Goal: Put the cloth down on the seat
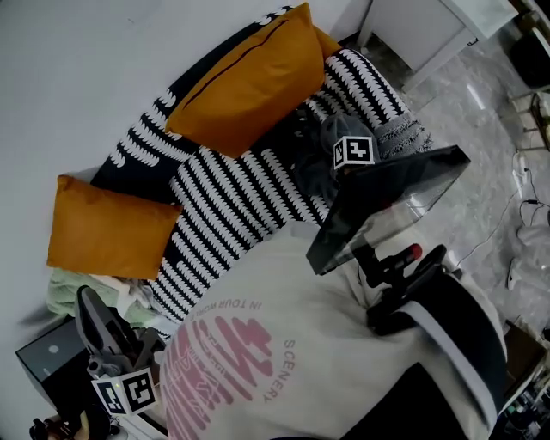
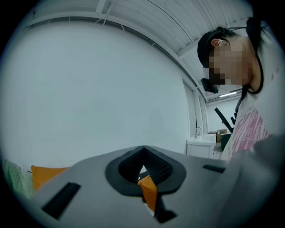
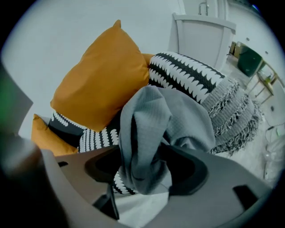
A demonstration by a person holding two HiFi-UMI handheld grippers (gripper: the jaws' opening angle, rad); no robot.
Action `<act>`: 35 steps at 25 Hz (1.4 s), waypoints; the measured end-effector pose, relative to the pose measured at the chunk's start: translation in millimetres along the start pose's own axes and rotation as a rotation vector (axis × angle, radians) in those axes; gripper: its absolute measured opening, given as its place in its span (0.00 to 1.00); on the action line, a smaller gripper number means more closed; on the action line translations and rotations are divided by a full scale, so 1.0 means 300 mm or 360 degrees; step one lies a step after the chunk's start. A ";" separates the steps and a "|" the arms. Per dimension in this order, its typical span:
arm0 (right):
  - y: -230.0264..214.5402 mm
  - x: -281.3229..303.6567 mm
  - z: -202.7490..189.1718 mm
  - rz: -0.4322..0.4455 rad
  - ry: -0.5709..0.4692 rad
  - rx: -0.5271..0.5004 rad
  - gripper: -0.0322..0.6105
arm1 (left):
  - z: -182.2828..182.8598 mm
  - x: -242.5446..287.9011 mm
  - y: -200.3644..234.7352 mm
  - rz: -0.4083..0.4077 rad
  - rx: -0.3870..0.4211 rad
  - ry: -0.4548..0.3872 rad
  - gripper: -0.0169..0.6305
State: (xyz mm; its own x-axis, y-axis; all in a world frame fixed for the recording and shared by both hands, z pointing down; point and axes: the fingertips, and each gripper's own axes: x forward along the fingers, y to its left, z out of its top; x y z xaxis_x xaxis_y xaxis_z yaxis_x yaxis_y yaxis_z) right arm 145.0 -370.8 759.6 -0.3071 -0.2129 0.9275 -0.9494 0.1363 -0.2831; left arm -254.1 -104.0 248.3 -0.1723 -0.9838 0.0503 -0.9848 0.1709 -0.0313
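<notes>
A grey cloth (image 3: 151, 133) hangs in a bunch between the jaws of my right gripper (image 3: 147, 167). The jaws stand apart, with dark gaps on either side of the cloth. In the head view the right gripper (image 1: 331, 146) hovers over the right part of the seat (image 1: 232, 198), a sofa with a black-and-white striped cover, and the cloth (image 1: 320, 168) droops onto it. My left gripper (image 1: 86, 302) is low at the left, off the sofa's end, and points up. Its jaws (image 2: 143, 165) are together with nothing held.
A large orange pillow (image 1: 249, 77) leans on the backrest and a smaller one (image 1: 107, 232) lies at the sofa's left end. A grey fringed throw (image 1: 400, 133) covers the right armrest. White furniture (image 1: 430, 26) stands beyond; a black box (image 1: 47, 361) is by the left gripper.
</notes>
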 end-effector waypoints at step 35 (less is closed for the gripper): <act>0.673 -1.277 -0.033 0.0872 -0.1496 -0.0364 0.08 | 0.022 -0.380 0.105 -0.0498 -0.0124 -0.0123 0.03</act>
State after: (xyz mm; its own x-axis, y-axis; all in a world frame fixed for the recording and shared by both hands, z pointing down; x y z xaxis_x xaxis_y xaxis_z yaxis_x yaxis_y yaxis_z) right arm 71.7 -252.2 349.5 -0.7011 -0.7046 0.1095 -0.6652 0.5911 -0.4562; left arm -265.4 13.1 235.2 0.1380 -0.9900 -0.0305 -0.9890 -0.1394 0.0503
